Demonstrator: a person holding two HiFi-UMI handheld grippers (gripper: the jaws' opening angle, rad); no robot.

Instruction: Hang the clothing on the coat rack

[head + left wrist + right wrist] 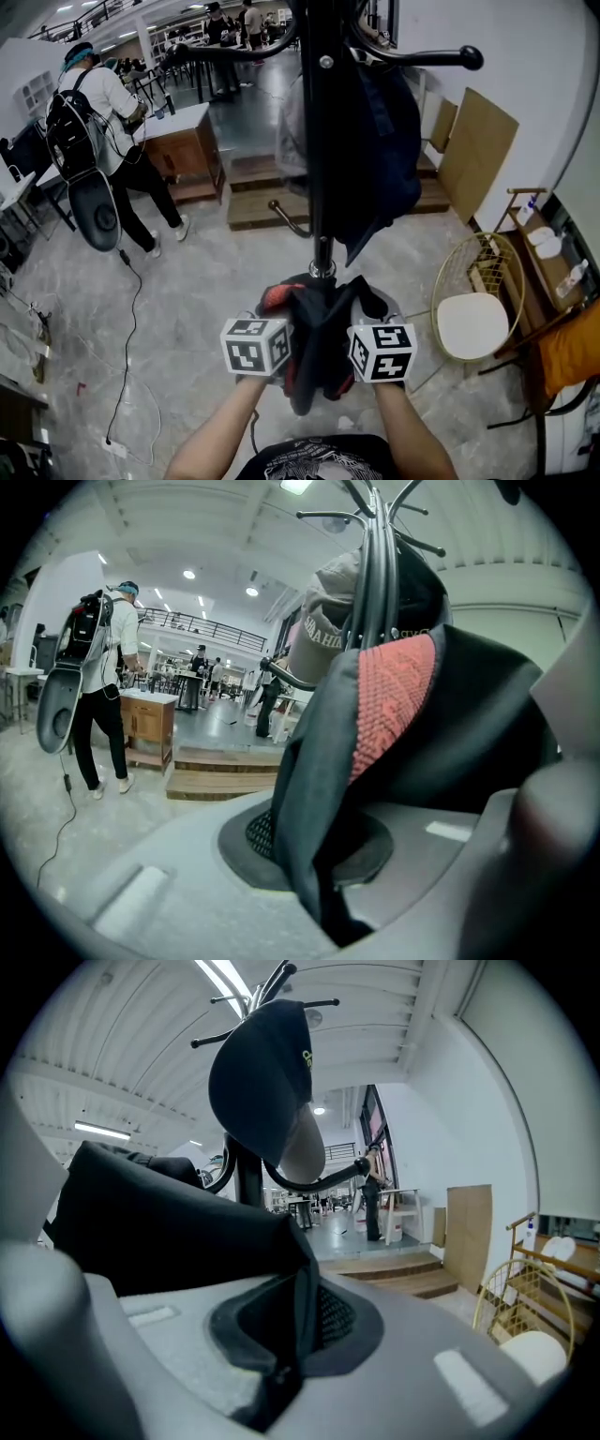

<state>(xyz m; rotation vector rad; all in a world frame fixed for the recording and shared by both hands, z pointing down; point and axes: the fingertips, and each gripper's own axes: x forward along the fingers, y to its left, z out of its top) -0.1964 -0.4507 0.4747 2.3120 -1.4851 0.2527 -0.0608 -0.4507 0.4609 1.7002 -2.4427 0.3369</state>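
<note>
A black garment with red mesh patches [317, 342] hangs between my two grippers, just in front of the black coat rack pole [319, 141]. My left gripper [267, 333] is shut on the garment's left part, and its fabric [394, 705] runs up out of the jaws [319, 855]. My right gripper [370, 337] is shut on the right part, the black cloth [169, 1222] pinched between the pads [291, 1335]. On the rack hang a dark garment [384, 141] and caps [323, 635] [267, 1072]. Bare hooks [441, 58] stick out at the top.
A person with a backpack [103, 131] stands far left by a wooden cabinet [183, 150]. A gold wire chair with a white seat [473, 314] is close on the right. A wooden board [478, 155] leans on the wall. Low wooden steps [262, 202] lie behind the rack.
</note>
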